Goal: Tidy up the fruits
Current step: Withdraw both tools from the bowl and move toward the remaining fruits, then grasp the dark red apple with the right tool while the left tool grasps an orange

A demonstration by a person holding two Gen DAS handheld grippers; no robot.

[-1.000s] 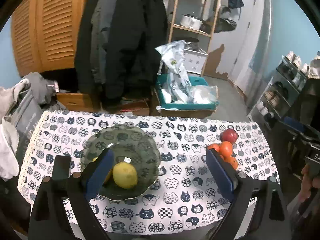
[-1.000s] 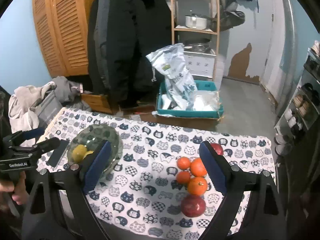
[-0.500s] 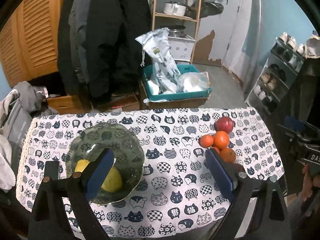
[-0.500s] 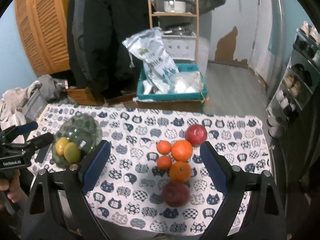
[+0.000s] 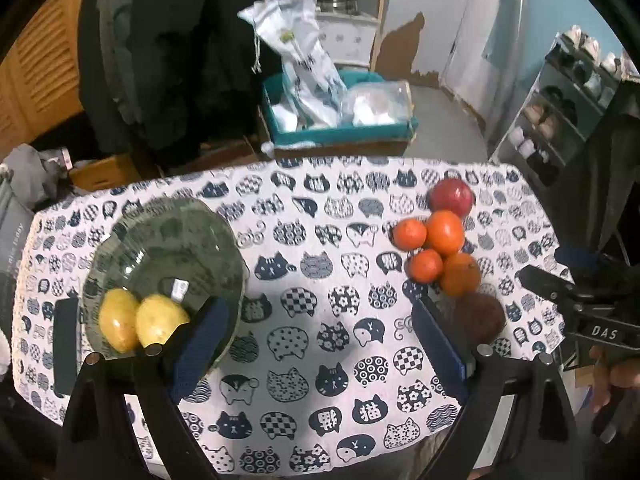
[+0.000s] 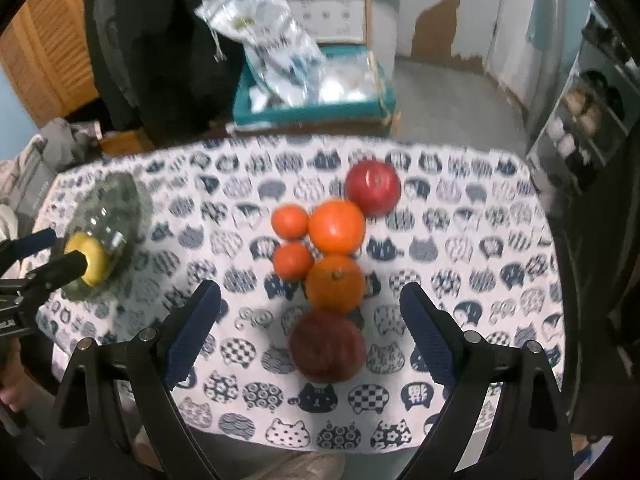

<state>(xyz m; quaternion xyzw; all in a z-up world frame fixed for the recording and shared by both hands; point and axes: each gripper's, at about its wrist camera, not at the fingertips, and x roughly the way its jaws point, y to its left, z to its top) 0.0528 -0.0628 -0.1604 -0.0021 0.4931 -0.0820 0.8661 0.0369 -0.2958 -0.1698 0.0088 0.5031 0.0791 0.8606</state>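
Note:
A green glass bowl [image 5: 160, 248] on the left of the cat-print tablecloth [image 5: 320, 320] holds two yellow lemons [image 5: 140, 324]. On the right lie several oranges [image 5: 444, 232], a bright red apple [image 5: 451, 196] behind them and a dark red fruit [image 5: 480, 316] in front. My left gripper [image 5: 320, 328] hangs open over bare cloth between bowl and fruit pile. My right gripper [image 6: 310, 320] is open above the dark red fruit [image 6: 328, 346], which lies between its fingers untouched; the oranges [image 6: 336, 226], the apple [image 6: 373, 187] and the bowl [image 6: 108, 224] sit beyond.
A dark phone [image 5: 66, 344] lies left of the bowl. Behind the table stand a teal box with bags [image 5: 336, 116], hanging dark coats [image 5: 172, 52], a wooden shelf and a shoe rack [image 5: 560, 120]. The table's front edge runs close below both grippers.
Both grippers have sunk toward the table and tilted further down. The left view slid right, off the bowl; the right gripper came down over the fruit pile. Jaws stayed wide.

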